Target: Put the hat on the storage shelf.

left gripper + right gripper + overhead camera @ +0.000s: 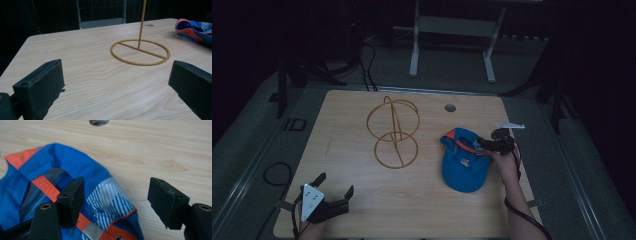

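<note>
A blue cap (464, 167) with orange trim lies upside down on the right part of the wooden table (362, 205). My right gripper (482, 145) reaches over the cap's back edge from the right. In the right gripper view its jaws stand apart (116, 195): the left one hangs over the cap's (62, 167) orange strap and metal buckle, the right one over bare wood, and neither pad presses on the fabric. A yellow wire stand (394, 131) with a round base ring (140, 52) rises at mid-table. My left gripper (336, 183) rests open at the front left corner, nothing between its jaws (116, 77).
A round cable hole (450, 107) sits in the table near its far edge, behind the cap. Beyond the table stands a white metal frame (452, 25) on a dark floor, with cables trailing at the left. Bare wood lies between the left gripper and the stand.
</note>
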Motion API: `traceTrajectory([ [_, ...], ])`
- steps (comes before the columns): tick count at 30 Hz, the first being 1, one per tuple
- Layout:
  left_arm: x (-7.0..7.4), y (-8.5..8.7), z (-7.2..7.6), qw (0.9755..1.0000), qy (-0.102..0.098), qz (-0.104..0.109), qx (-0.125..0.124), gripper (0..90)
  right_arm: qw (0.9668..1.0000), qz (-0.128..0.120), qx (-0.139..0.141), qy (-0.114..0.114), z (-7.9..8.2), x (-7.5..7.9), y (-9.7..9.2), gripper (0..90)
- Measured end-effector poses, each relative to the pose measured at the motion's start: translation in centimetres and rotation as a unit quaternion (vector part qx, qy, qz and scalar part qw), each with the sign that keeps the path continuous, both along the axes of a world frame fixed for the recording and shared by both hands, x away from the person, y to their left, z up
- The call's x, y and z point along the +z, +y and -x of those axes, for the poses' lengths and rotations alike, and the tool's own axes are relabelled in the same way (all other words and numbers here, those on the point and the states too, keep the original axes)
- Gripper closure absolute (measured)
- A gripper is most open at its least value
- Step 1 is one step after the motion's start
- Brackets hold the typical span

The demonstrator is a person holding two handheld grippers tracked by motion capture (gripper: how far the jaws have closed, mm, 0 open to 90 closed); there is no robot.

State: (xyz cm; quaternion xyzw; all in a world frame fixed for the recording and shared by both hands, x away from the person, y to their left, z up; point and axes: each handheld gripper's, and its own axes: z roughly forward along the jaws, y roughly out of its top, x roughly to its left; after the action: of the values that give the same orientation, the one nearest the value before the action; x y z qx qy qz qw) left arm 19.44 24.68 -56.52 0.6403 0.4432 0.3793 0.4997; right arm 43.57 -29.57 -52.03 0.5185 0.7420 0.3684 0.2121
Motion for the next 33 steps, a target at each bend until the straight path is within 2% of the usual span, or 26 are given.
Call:
traceTrajectory([
  [3,0.0,0.0,0.0,1.0000,0.002,0.001,0.000,0.3,0.9998,0.012,0.001,0.014,-0.3,-1.4,0.6,30.1],
  [6,0.0,0.1,0.0,1.0000,0.003,0.003,0.000,0.3,0.9997,0.011,0.001,0.020,-0.4,-1.9,0.7,31.2],
  [8,0.0,0.1,0.0,1.0000,0.003,0.004,0.000,0.3,0.9994,0.023,0.002,0.026,-0.4,-2.7,0.8,37.1],
  [10,0.0,0.1,0.0,1.0000,0.003,0.005,-0.001,0.4,0.9992,0.030,0.003,0.025,-0.4,-2.8,0.9,39.0],
  [11,0.0,0.1,0.0,1.0000,0.003,0.005,-0.002,0.4,0.9987,0.043,0.009,0.025,-0.3,-3.0,1.0,46.3],
  [13,0.0,0.1,0.0,1.0000,0.004,0.003,-0.002,0.3,0.9984,0.049,0.011,0.025,-0.3,-3.1,1.1,48.8],
  [14,0.0,0.1,0.0,1.0000,0.005,0.002,-0.002,0.3,0.9979,0.056,0.015,0.028,-0.2,-3.1,1.2,54.5],
  [16,0.0,0.1,0.0,1.0000,0.005,0.002,-0.001,0.4,0.9977,0.060,0.016,0.027,-0.2,-3.1,1.2,56.3],
  [18,0.0,0.1,0.0,1.0000,0.005,0.003,-0.001,0.4,0.9968,0.071,0.024,0.027,-0.2,-3.3,1.3,62.5],
  [21,0.0,0.2,0.0,1.0000,0.004,0.005,0.000,0.4,0.9969,0.070,0.025,0.026,-0.1,-3.4,1.4,66.9],
  [23,0.0,0.2,0.0,1.0000,0.005,0.008,0.001,0.4,0.9969,0.068,0.028,0.029,-0.2,-3.3,1.6,76.5],
  [24,0.0,0.2,0.0,1.0000,0.005,0.008,0.001,0.4,0.9969,0.068,0.028,0.029,-0.2,-3.3,1.6,76.5],
  [26,0.0,0.2,0.0,0.9999,0.006,0.008,0.001,0.4,0.9965,0.074,0.030,0.026,0.0,-3.3,2.0,83.3],
  [31,0.0,0.1,0.0,1.0000,0.008,0.005,0.001,0.4,0.9956,0.088,0.021,0.024,0.0,-3.2,2.2,87.2],
  [33,0.0,0.1,0.0,1.0000,0.008,0.005,0.002,0.4,0.9964,0.082,0.017,0.013,0.2,-2.8,2.1,87.4],
])
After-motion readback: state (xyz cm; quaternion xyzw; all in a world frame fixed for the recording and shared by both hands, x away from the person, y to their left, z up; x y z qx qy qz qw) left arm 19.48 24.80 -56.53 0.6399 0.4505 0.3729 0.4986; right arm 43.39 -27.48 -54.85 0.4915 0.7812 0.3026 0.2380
